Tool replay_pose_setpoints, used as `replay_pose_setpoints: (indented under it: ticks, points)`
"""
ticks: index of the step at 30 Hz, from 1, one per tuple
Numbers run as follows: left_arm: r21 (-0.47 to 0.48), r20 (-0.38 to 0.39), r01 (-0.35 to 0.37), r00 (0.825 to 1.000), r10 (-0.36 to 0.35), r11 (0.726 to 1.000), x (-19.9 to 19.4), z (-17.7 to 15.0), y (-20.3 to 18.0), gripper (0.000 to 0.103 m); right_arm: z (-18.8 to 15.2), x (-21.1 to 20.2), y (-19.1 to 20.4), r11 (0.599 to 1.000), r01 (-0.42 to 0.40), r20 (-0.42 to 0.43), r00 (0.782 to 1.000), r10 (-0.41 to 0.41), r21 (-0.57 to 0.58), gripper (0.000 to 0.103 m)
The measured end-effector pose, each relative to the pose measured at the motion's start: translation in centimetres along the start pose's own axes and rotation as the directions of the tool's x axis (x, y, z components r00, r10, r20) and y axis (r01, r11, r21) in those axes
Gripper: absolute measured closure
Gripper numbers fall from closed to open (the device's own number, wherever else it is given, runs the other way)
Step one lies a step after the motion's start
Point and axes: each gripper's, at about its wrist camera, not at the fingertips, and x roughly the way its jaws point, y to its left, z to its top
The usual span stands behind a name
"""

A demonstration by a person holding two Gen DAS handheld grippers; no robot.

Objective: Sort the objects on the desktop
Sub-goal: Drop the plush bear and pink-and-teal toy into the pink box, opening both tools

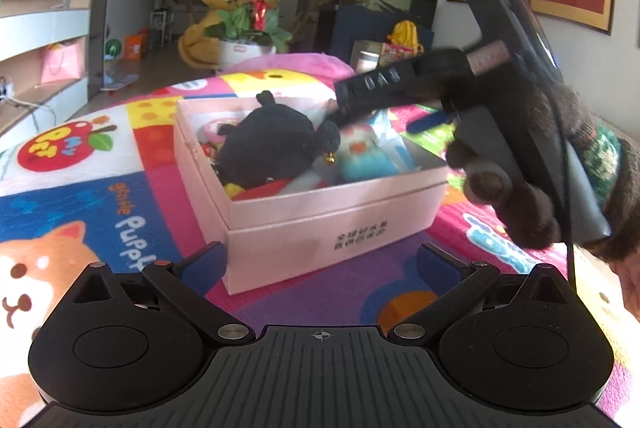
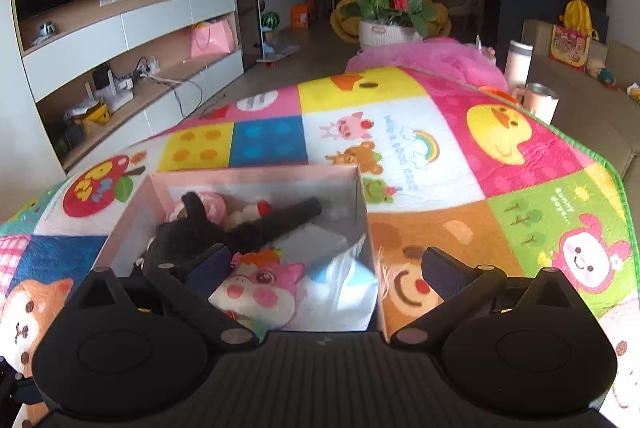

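Now my right gripper [image 2: 324, 264] hangs with its jaws spread wide and nothing pinched, low in the frame over the box [image 2: 362, 188], presumably so toys can drop in among the rest. Just beyond the fingertips lie the pig plush [image 2: 260, 288] and, upper left of it, the black plush [image 2: 188, 240]. My left gripper [image 1: 320, 260] is spread too, empty, facing the box's near wall at frame centre.
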Motion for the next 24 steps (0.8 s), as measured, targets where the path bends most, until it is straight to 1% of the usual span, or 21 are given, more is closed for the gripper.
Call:
replay_pose_setpoints:
  ticks: [2,3,4,5,7,8,9,10,11,13,15,18,21,23,24]
  points:
    - [-0.008,-0.012,0.000,1.000,0.000,1.000,0.0,-0.2,0.1,0.000,-1.1,0.3,-0.5,0.999,-0.045,-0.075,0.996,0.046,0.019,0.002]
    - [-0.008,-0.014,-0.011,1.000,0.011,1.000,-0.1,-0.3,0.0,0.000,-2.0,0.2,-0.8,0.998,-0.065,-0.093,0.993,0.067,0.026,0.004]
    - [-0.003,-0.013,-0.027,1.000,0.027,1.000,-0.3,-0.4,-0.2,0.000,-2.7,-0.3,-0.9,0.996,-0.083,-0.082,0.993,0.085,0.027,0.005]
    - [0.005,-0.014,-0.048,0.999,0.048,0.999,-0.7,-0.5,-0.5,0.000,-3.4,-1.2,-1.1,0.995,-0.091,-0.049,0.994,0.093,0.026,0.005]
    - [0.026,-0.025,-0.103,0.994,0.104,0.994,-1.6,-0.8,-1.2,0.000,-4.5,-4.0,-1.2,0.997,-0.079,0.057,0.995,0.078,0.003,0.004]
    - [0.033,-0.031,-0.127,0.991,0.128,0.991,-2.1,-1.0,-1.5,0.000,-5.0,-5.4,-1.2,0.998,-0.065,0.102,0.993,0.065,-0.011,0.000]
    - [0.033,-0.042,-0.152,0.987,0.153,0.988,-2.7,-1.3,-1.7,0.000,-5.5,-7.1,-1.2,0.998,-0.057,0.151,0.987,0.060,-0.025,0.000]
    - [0.026,-0.059,-0.185,0.981,0.186,0.982,-3.1,-1.7,-1.9,0.000,-6.1,-8.7,-1.3,0.997,-0.065,0.180,0.981,0.071,-0.036,0.000]
    - [0.014,-0.072,-0.223,0.972,0.224,0.975,-3.6,-2.1,-2.1,0.000,-6.7,-10.0,-1.4,0.995,-0.087,0.185,0.978,0.093,-0.041,0.000]
    - [-0.013,-0.071,-0.289,0.955,0.288,0.957,-4.7,-3.0,-2.4,0.000,-8.3,-11.6,-1.7,0.989,-0.145,0.153,0.977,0.148,-0.025,0.000]
    - [-0.021,-0.078,-0.331,0.941,0.328,0.943,-5.5,-3.9,-2.7,0.000,-10.7,-12.3,-1.7,0.982,-0.190,0.077,0.979,0.189,0.009,0.000]
    - [-0.029,-0.080,-0.368,0.928,0.364,0.930,-6.6,-4.8,-3.2,0.000,-14.3,-12.3,-1.1,0.976,-0.207,-0.006,0.978,0.208,0.066,0.000]
    - [-0.047,-0.105,-0.420,0.904,0.413,0.906,-7.3,-5.5,-3.6,0.000,-16.9,-12.2,-0.8,0.966,-0.227,-0.047,0.971,0.234,0.122,0.000]
    - [-0.042,-0.112,-0.449,0.890,0.442,0.893,-7.2,-5.7,-3.7,0.000,-17.8,-12.5,-0.4,0.970,-0.217,-0.014,0.976,0.219,0.110,0.000]
    - [-0.035,-0.119,-0.473,0.877,0.466,0.881,-6.8,-5.8,-3.8,0.000,-18.0,-12.4,0.0,0.975,-0.202,-0.018,0.979,0.204,0.090,0.000]
